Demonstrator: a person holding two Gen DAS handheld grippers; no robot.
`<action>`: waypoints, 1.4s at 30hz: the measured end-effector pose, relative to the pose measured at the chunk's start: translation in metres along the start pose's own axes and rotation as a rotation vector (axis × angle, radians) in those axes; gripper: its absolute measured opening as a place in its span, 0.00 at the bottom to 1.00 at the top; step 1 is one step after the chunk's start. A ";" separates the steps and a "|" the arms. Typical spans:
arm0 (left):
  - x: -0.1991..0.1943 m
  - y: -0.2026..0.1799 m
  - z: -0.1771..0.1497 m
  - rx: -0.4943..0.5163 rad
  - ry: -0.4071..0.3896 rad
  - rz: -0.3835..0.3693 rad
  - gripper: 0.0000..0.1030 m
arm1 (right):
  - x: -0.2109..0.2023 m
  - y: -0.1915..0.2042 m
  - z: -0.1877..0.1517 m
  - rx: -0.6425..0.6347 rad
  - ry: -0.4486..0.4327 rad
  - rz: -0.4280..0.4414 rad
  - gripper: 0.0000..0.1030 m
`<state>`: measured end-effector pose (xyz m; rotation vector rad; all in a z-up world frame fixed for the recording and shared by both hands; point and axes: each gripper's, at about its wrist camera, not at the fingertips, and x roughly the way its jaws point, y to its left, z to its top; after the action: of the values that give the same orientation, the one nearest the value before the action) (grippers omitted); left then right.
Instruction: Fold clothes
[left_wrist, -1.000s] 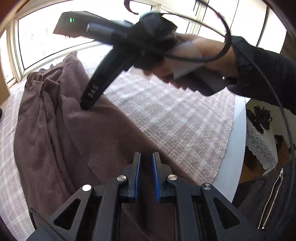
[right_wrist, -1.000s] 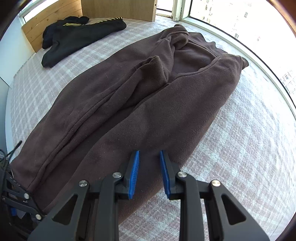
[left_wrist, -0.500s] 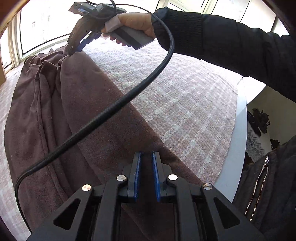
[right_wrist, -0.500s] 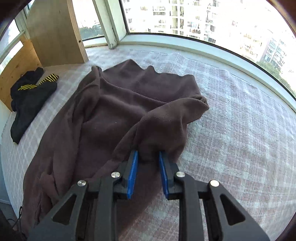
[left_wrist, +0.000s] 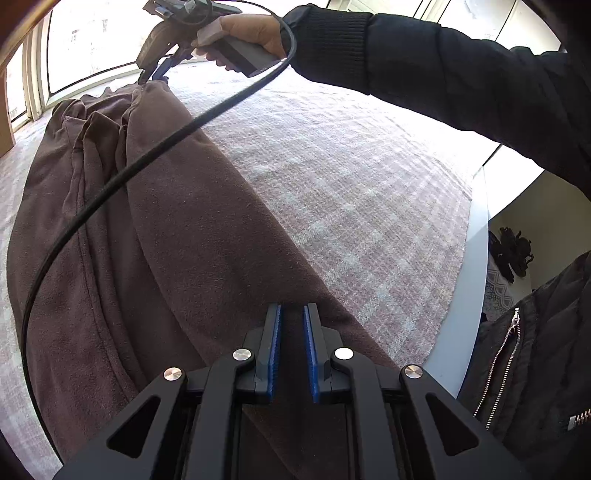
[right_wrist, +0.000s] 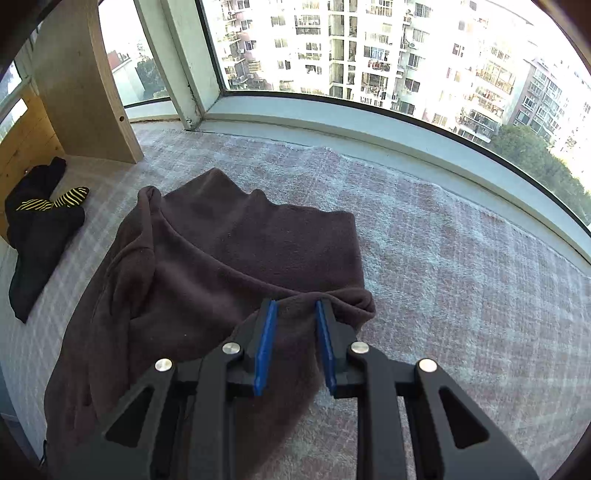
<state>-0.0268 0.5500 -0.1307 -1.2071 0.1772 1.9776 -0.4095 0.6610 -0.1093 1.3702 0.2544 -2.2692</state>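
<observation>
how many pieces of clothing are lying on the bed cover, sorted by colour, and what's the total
Brown: 1, the brown fleece garment, spread on the checked bed cover.
Black with yellow stripes: 1, the black garment, lying by the wooden panel.
Total: 2.

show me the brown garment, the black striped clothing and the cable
brown garment (right_wrist: 236, 258), right wrist view, on its flat middle
black striped clothing (right_wrist: 40, 229), right wrist view, on its dark body
cable (left_wrist: 122, 177), left wrist view, mid-length over the garment
</observation>
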 end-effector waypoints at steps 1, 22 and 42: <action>-0.010 0.001 0.001 0.004 -0.029 0.021 0.12 | -0.010 0.005 -0.004 -0.015 -0.016 0.009 0.21; -0.043 0.061 -0.068 -0.023 0.009 0.276 0.23 | -0.100 0.147 -0.155 -0.220 0.034 0.263 0.24; -0.072 0.065 -0.092 -0.132 0.017 0.383 0.33 | -0.084 0.122 -0.095 -0.181 0.176 0.175 0.42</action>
<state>0.0081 0.4215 -0.1397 -1.3517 0.3098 2.3396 -0.2431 0.6172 -0.0721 1.4383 0.3728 -1.9371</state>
